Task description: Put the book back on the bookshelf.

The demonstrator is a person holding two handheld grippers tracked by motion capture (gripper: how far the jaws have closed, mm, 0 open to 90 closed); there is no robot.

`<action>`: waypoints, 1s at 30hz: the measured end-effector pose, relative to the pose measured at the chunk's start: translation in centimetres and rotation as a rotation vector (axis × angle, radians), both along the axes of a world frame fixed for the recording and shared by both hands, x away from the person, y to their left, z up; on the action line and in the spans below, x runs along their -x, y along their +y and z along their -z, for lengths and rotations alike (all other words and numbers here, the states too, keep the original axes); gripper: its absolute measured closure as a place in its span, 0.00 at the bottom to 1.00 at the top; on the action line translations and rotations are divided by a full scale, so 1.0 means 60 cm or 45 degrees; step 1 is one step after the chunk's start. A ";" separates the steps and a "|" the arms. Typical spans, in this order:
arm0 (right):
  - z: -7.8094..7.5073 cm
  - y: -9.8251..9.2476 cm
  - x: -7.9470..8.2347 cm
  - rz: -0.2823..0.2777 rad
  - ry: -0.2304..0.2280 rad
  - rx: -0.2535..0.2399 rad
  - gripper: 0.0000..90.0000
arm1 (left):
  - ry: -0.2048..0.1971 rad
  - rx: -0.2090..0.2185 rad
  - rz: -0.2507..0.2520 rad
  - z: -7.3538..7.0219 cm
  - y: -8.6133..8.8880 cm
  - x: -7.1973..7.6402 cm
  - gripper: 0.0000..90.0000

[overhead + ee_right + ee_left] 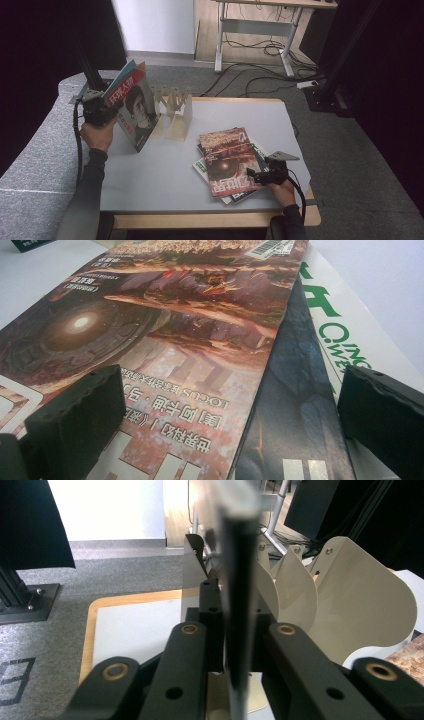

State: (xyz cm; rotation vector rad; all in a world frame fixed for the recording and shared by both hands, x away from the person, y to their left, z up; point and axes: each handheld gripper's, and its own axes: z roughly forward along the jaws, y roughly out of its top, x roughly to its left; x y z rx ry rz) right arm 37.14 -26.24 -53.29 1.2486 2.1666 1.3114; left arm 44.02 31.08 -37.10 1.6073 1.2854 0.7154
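My left gripper is shut on a magazine with a red title and a portrait on its cover, which it holds upright at the table's back left. In the left gripper view this magazine runs edge-on between the two black jaws. It stands just left of a cream divider rack, whose curved plates rise right behind it. A fanned stack of magazines lies flat at the front right, with a reddish-brown cover on top. My right gripper rests open at the stack's near right edge, jaws wide apart.
The grey table top has a wooden rim. Under the top cover lie a dark magazine and a white one with green letters. A grey padded surface borders the table's left. Desk legs and cables stand behind.
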 end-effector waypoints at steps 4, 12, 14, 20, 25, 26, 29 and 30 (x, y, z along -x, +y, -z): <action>0.000 0.000 0.000 0.000 0.000 0.000 0.00 | -0.004 -0.007 0.010 -0.004 0.000 0.001 0.85; 0.000 0.000 0.000 0.000 -0.001 0.000 0.00 | 0.012 -0.080 0.025 0.003 -0.008 0.002 0.63; 0.000 0.000 0.000 0.000 -0.001 0.000 0.00 | 0.013 -0.084 0.032 0.007 -0.008 0.002 0.57; 0.000 0.000 0.000 0.000 -0.001 0.000 0.00 | 0.027 -0.061 0.087 0.011 -0.005 0.007 0.38; 0.000 0.000 0.000 0.000 -0.001 0.000 0.00 | 0.049 -0.080 0.119 0.013 -0.005 0.013 0.23; 0.000 0.000 0.000 0.000 -0.001 0.000 0.00 | 0.056 -0.081 0.128 0.014 -0.005 0.015 0.20; 0.000 0.000 0.000 0.000 -0.001 0.000 0.00 | 0.075 -0.088 0.151 0.015 -0.007 0.022 0.15; 0.000 0.000 0.000 0.000 -0.001 0.000 0.00 | 0.080 -0.088 0.161 0.015 -0.007 0.024 0.15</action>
